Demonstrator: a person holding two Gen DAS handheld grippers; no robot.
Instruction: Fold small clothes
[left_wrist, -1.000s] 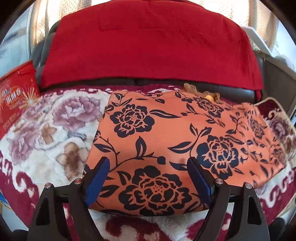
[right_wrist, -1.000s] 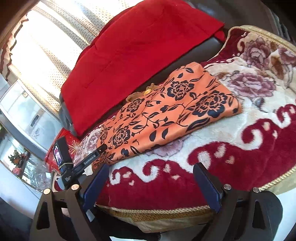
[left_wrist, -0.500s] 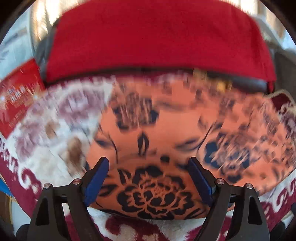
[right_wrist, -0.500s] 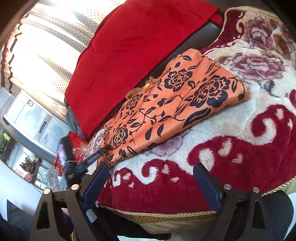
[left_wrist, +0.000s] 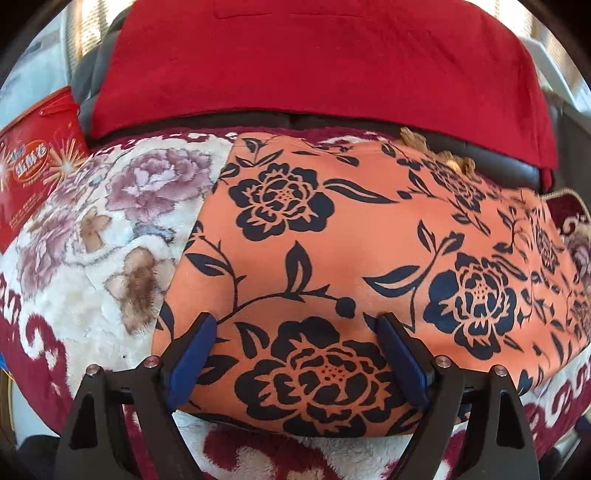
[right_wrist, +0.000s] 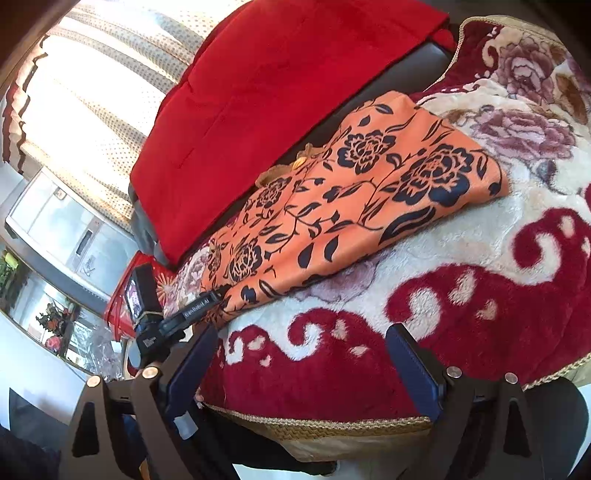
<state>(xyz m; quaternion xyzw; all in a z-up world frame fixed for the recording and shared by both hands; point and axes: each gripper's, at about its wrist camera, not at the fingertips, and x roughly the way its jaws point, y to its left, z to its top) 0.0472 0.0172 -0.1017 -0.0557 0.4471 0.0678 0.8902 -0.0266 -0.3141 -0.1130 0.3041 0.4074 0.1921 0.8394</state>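
Lying flat on the blanket (left_wrist: 92, 254), the orange cloth (left_wrist: 369, 236) runs its long axis along the sofa's dark seat back, one short end near the red box (left_wrist: 29, 173), the other stretching right until the lens edge squeezes it out of clear view. Spread wide, the left gripper (left_wrist: 295, 354) straddles the cloth's near edge with its blue pads (left_wrist: 192, 354) over the fabric, pinching nothing; whether they touch it is unclear. Equally spread and empty, the right gripper (right_wrist: 303, 369) hangs above the blanket's front hem, apart from the cloth (right_wrist: 351, 199), its left finger partly covering the other tool.
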